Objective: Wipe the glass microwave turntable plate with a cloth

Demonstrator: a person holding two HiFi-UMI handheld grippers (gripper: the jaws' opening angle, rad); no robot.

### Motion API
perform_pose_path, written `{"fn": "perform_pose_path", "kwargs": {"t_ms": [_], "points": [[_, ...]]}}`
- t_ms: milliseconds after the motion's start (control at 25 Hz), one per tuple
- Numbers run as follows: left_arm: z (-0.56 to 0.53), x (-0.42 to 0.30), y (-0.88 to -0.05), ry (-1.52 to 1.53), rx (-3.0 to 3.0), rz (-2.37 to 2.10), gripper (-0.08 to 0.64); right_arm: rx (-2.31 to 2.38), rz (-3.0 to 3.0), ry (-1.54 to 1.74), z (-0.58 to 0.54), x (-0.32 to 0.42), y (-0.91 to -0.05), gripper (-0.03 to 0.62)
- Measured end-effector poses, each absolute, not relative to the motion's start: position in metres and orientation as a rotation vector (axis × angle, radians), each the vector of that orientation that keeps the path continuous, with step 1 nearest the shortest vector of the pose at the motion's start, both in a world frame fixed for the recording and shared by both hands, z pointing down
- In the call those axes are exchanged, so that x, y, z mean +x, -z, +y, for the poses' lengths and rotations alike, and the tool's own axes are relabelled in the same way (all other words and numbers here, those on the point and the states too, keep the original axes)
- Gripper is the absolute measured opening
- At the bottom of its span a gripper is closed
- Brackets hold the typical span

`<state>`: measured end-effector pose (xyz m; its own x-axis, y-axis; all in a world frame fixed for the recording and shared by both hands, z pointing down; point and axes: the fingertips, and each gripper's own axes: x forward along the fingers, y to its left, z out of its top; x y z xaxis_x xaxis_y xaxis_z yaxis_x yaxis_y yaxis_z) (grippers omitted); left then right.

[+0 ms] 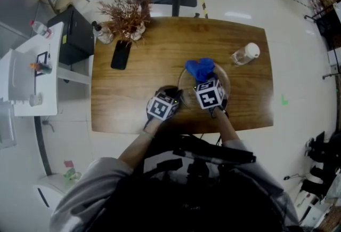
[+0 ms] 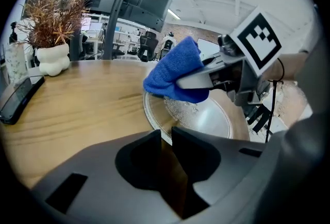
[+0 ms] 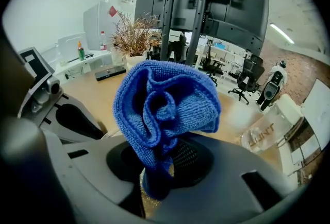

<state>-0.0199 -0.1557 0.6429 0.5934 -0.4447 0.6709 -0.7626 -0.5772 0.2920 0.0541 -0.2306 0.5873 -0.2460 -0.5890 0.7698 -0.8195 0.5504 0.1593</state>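
Observation:
The round glass turntable plate (image 1: pixel 185 87) lies flat on the wooden table (image 1: pixel 138 92), right of centre. My left gripper (image 1: pixel 177 99) sits at the plate's near-left rim. In the left gripper view its jaws (image 2: pixel 166 133) stand almost together, with the plate (image 2: pixel 209 117) rim running in between them. My right gripper (image 1: pixel 205 79) hovers over the plate, shut on a bunched blue cloth (image 1: pixel 200 68). In the right gripper view the cloth (image 3: pixel 165 109) fills the middle and hides most of the plate. The cloth (image 2: pixel 175 71) hangs just above the plate's far side.
A black phone (image 1: pixel 121 54) lies left of the plate. A white vase of dried twigs (image 1: pixel 128 17) and a small bottle (image 1: pixel 102 32) stand at the table's back left. A clear bottle (image 1: pixel 245 54) lies on its side at the back right.

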Motion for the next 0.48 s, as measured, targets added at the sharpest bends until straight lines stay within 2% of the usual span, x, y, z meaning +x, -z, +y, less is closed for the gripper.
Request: {"fn": "perform_pose_path", "kwargs": {"t_ms": [480], "points": [[-0.156,-0.023,-0.646,-0.722,2.240,-0.952,0.063,0.961,-2.025,-0.370,-0.141,0.044,-0.590,0.100]]}}
